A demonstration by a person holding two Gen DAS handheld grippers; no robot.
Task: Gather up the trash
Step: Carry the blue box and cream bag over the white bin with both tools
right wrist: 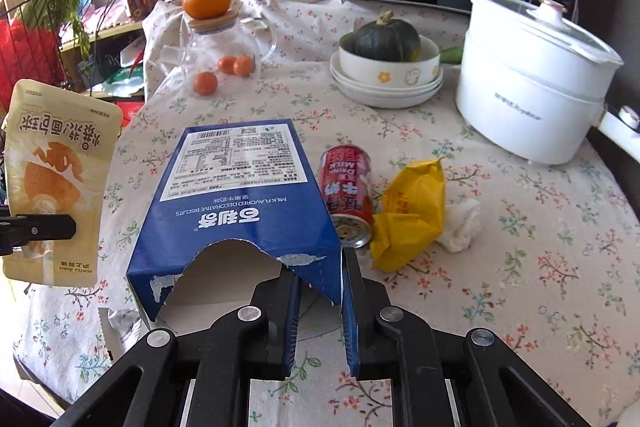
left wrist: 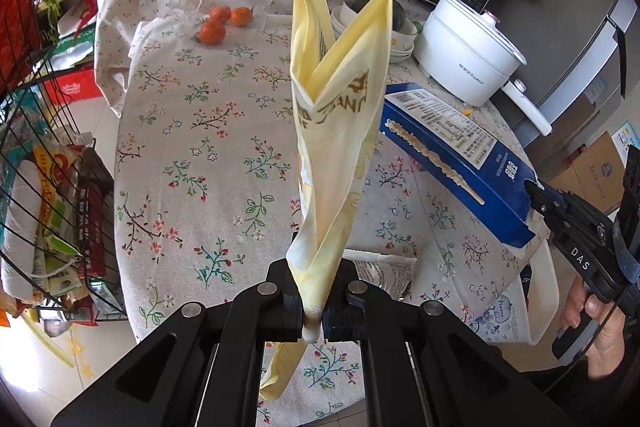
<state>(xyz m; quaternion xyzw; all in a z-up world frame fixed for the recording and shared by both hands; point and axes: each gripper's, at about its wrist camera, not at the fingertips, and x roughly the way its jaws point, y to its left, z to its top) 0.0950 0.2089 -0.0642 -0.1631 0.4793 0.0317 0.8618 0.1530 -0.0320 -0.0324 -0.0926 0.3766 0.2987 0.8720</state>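
**Two pieces lifted, drop-off not yet found**

Left wrist view: the left gripper point(left wrist: 313, 301) is clamped on the lower part of a yellow pouch point(left wrist: 340, 115), which is held upright above the table point(left wrist: 192, 155), w/ a short tail hanging below the jaws. The right gripper point(left wrist: 538, 197) is seen at the right edge, pinching the blue box point(left wrist: 460, 163) by its end, clear of the cloth. A silver wrapper point(left wrist: 384, 269) is left lying just behind the fingers. A wire basket point(left wrist: 52, 211) of packets is seen to the left, off the table; whether it is meant as the bin can't be told.

Right wrist view: the right gripper point(right wrist: 320, 307) is closed on a torn wall of the box point(right wrist: 236, 195), one finger inside, one outside. The pouch point(right wrist: 56, 183) is held off the table's left edge by the left gripper point(right wrist: 44, 229). Still on the cloth: a red can point(right wrist: 350, 193) on its side, a yellow wrapper point(right wrist: 412, 211) touching it, a tissue point(right wrist: 460, 225) beside that.

Step judged: mid-collection, approx. two of six pieces in hand. Next move calls for carrying both to a bin and releasing, then returning for the rest.

Hidden: no bin is clearly shown; box contents can't be seen; the silver wrapper is cut off behind the box.
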